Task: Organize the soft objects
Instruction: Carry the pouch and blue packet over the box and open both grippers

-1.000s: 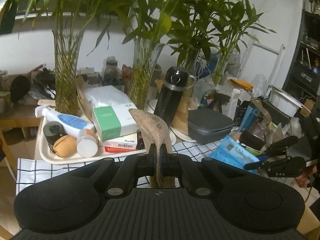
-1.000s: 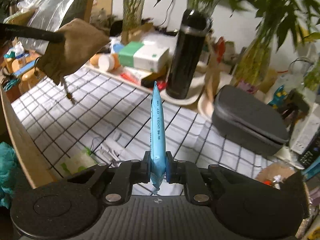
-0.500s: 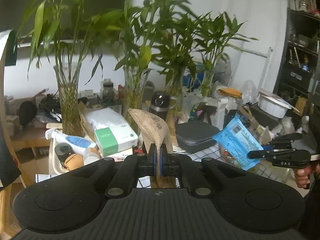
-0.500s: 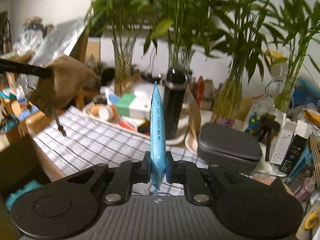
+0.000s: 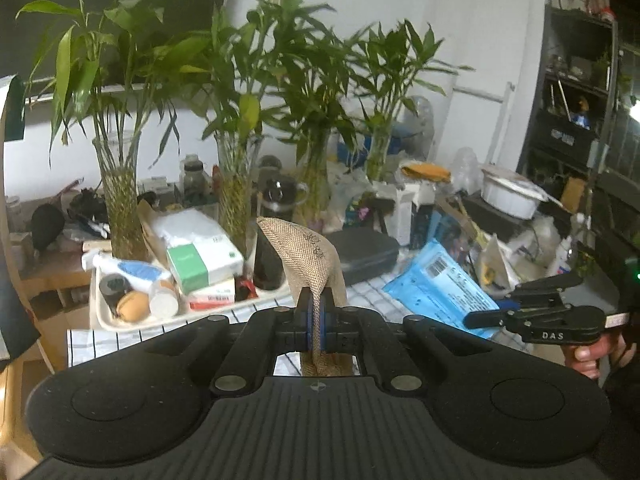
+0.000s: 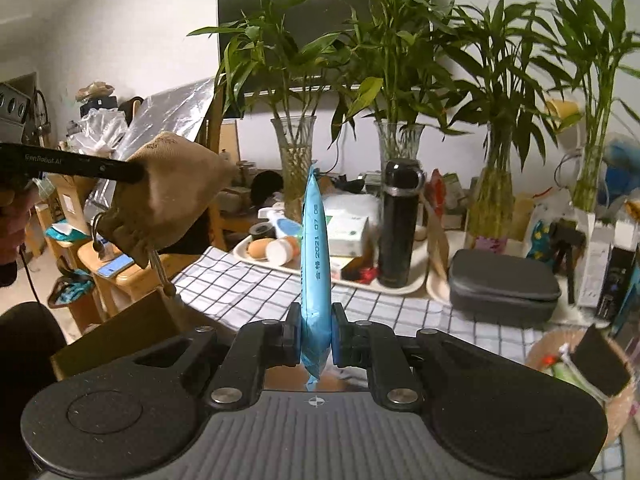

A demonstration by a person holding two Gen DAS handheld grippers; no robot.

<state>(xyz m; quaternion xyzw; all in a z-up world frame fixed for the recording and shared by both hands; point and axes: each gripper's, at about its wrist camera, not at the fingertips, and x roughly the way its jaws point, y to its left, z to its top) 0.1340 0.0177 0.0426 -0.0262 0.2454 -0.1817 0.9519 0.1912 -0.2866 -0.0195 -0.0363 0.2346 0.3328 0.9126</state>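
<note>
My left gripper (image 5: 316, 322) is shut on a tan burlap drawstring pouch (image 5: 310, 258) and holds it in the air. The pouch also shows in the right wrist view (image 6: 168, 196), clamped by the left gripper's fingers (image 6: 120, 170) above a cardboard box (image 6: 120, 332). My right gripper (image 6: 316, 338) is shut on a blue soft packet (image 6: 316, 260), held edge-on and upright above the checked tablecloth (image 6: 248, 292). The packet also shows in the left wrist view (image 5: 440, 286), held by the right gripper (image 5: 480, 316).
A cream tray (image 6: 360, 282) holds a black flask (image 6: 398, 220), boxes, a bottle and small jars. A grey zip case (image 6: 500, 284) lies to the right. Glass vases of bamboo (image 6: 296, 160) stand behind. A woven basket (image 6: 584, 364) sits at the right edge.
Both grippers have risen and pulled back from the table, each still holding its object. The pouch now hangs over the cardboard box at the table's left.
</note>
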